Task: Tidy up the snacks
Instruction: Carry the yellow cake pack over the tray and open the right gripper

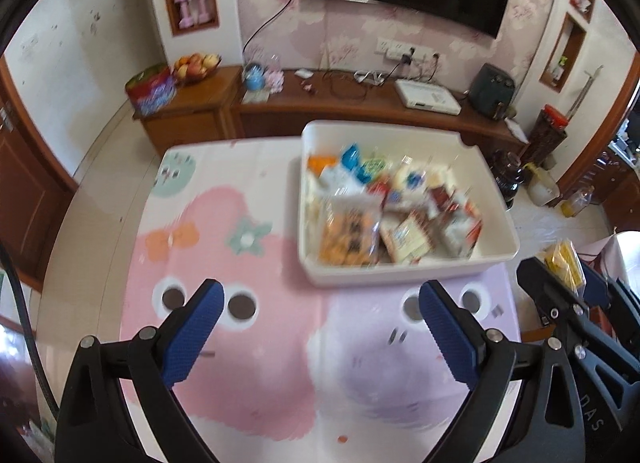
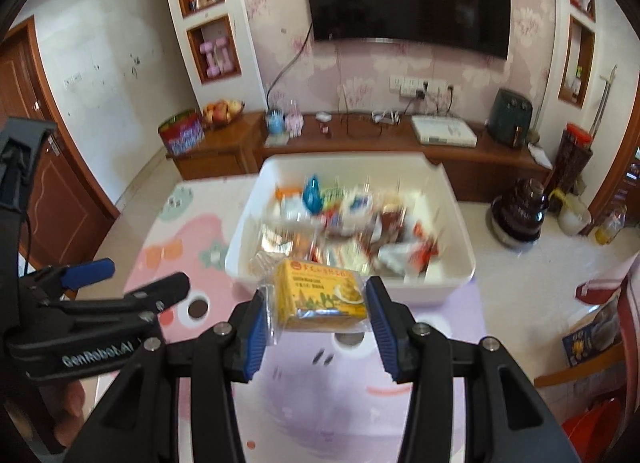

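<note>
Two grippers hang above a bench [image 1: 224, 247] covered in a pink and lilac cartoon cloth. Furthest left, the left gripper [image 1: 320, 327] has its jaws spread wide, nothing between the blue pads, over bare cloth. Further right, a white bin [image 1: 404, 275] sits on the bench, piled with blurred snack packets. Right of it, the right gripper [image 2: 318, 319] has its jaws clamped on a yellow snack packet [image 2: 320, 295], held in the air just before the bin's near rim

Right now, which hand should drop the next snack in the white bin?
Right. The right gripper already clamps the yellow snack packet just short of the white bin; the left gripper is open and empty.
</note>
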Action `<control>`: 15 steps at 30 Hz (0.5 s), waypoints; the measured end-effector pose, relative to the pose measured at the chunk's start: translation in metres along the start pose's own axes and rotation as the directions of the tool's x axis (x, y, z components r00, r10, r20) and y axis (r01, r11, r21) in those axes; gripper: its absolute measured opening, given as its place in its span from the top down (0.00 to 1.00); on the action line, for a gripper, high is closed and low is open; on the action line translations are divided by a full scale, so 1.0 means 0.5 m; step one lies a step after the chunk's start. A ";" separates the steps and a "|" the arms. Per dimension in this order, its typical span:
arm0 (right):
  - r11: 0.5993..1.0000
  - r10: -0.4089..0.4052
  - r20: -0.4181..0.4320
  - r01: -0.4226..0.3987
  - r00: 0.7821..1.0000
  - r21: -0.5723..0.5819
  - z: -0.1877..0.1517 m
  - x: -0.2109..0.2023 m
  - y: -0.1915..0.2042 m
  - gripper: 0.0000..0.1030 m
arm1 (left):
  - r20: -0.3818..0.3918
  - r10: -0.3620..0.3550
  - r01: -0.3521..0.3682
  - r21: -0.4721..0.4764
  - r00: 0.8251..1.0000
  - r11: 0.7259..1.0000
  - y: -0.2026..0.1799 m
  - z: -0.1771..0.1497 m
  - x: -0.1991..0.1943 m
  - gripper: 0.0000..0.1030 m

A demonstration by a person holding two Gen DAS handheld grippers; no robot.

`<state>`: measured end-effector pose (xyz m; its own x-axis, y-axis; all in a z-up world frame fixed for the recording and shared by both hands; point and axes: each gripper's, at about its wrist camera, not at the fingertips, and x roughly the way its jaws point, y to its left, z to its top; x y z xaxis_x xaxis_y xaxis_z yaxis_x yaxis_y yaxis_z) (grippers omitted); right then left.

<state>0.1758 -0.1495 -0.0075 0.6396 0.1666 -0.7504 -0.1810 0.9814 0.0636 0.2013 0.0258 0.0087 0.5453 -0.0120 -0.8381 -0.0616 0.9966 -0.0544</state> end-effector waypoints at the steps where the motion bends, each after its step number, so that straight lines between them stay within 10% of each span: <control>1: 1.000 -0.002 0.011 0.002 1.000 -0.002 0.014 -0.003 -0.004 0.55 | 0.011 0.003 -0.003 0.005 1.000 1.000 -0.006 0.012 -0.002 0.04; 15: 0.999 -0.035 0.063 0.035 0.997 -0.008 0.200 0.079 -0.082 0.53 | 0.082 0.063 -0.067 0.052 0.995 0.996 -0.063 0.191 0.078 0.01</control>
<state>0.2833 -0.1738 0.0259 0.6912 0.1380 -0.7094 -0.1640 0.9859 0.0319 0.3045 0.0018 0.0297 0.6073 0.0570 -0.7924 -0.0546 0.9981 0.0300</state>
